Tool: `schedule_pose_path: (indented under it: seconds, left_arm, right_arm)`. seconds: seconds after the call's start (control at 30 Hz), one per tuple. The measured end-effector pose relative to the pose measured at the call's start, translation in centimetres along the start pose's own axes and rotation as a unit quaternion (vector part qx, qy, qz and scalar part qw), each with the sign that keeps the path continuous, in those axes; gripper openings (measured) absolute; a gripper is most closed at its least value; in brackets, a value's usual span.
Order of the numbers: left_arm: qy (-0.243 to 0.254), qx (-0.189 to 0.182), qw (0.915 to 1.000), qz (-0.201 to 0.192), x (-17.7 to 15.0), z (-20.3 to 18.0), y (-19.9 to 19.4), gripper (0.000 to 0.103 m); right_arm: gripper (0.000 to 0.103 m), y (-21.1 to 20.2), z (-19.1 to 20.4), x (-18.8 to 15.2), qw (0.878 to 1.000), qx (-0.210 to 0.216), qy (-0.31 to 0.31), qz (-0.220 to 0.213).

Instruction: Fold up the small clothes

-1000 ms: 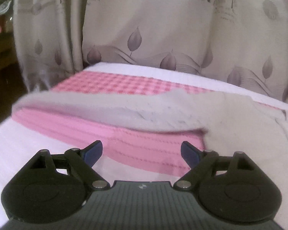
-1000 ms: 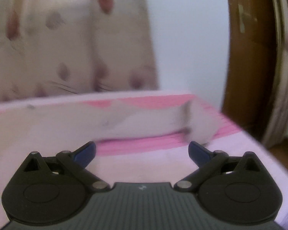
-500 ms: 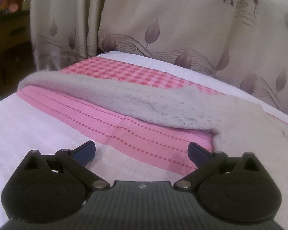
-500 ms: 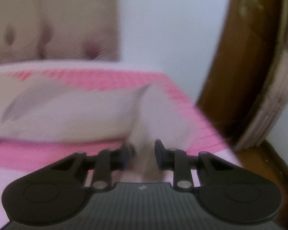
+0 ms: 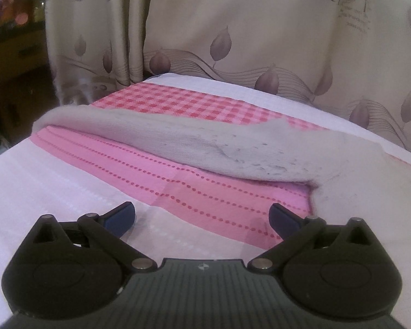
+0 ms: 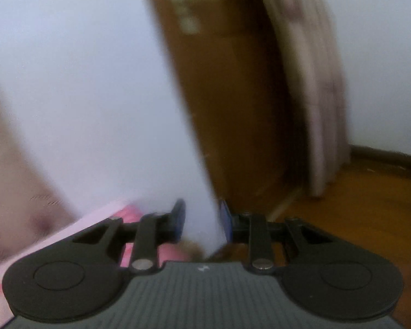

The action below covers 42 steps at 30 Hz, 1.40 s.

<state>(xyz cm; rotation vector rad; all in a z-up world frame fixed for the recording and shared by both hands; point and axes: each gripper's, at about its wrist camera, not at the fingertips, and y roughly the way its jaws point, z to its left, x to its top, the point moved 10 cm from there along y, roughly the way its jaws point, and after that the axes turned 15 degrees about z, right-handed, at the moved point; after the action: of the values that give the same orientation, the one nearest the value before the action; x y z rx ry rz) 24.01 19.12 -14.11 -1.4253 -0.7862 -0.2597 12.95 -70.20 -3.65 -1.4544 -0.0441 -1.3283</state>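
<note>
Lying on the bed: a grey garment (image 5: 233, 150), fuzzy, spread across a pink cloth (image 5: 205, 192), one long piece stretched toward the left edge, the wider part off to the right.
Pink cloth: dotted stripes on the near half, red and pink checks on the far half, laid over a white sheet (image 5: 41, 181).
Left gripper (image 5: 202, 216): held low over the near edge of the pink cloth, jaws spread wide, nothing between them, blue fingertips (image 5: 120, 216) clear of the garment, which lies just beyond and to the right.
Right gripper (image 6: 201, 219): aimed past the corner of the bed toward a white wall (image 6: 82, 82), a brown wooden door (image 6: 233, 96) and a wooden floor (image 6: 356, 205); the view is blurred and tilted.
Right jaws: narrow gap, opening now; no cloth can be seen between the blue pads. A blurred brownish patch sits just below the gap; I cannot tell what it is.
Garment in the right view: not visible; only a corner of the bed shows at the lower left.
Behind the bed: beige curtain (image 5: 260, 41) printed with leaves and lettering.
</note>
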Motion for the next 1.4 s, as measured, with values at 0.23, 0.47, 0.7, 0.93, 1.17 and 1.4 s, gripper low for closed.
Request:
schedule_pose_path:
  seconds: [0.23,0.47,0.7,0.93,1.17,1.4]
  left_arm:
    - [-0.001,0.003,1.0,0.005,0.0,-0.2,0.1,0.103]
    - [-0.001,0.011,0.9999,0.009,0.0,-0.2,0.2,0.103]
    - [0.007,0.028,0.9995,0.016,-0.1,-0.3,0.5,0.103]
    - [0.016,0.046,0.9986,0.02,-0.3,-0.5,0.5,0.103]
    - [0.014,0.046,0.9987,0.02,-0.3,-0.5,0.5,0.103]
    - [0.013,0.046,0.9986,0.02,-0.2,-0.5,0.5,0.103]
  right_arm:
    - [0.093,-3.1,8.3,-11.9,0.979,0.051,-0.196,0.016]
    - [0.074,2.3,11.3,-16.3,0.939,-0.003,-0.331,0.098]
    - [0.023,5.4,8.4,-11.9,0.96,-0.024,-0.258,0.111]
    - [0.022,7.8,2.1,-0.3,0.995,-0.044,-0.081,0.049]
    - [0.04,7.2,-2.6,0.7,0.997,0.043,0.053,0.03]
    - [0.096,5.1,-2.0,-5.9,0.993,0.087,-0.038,0.064]
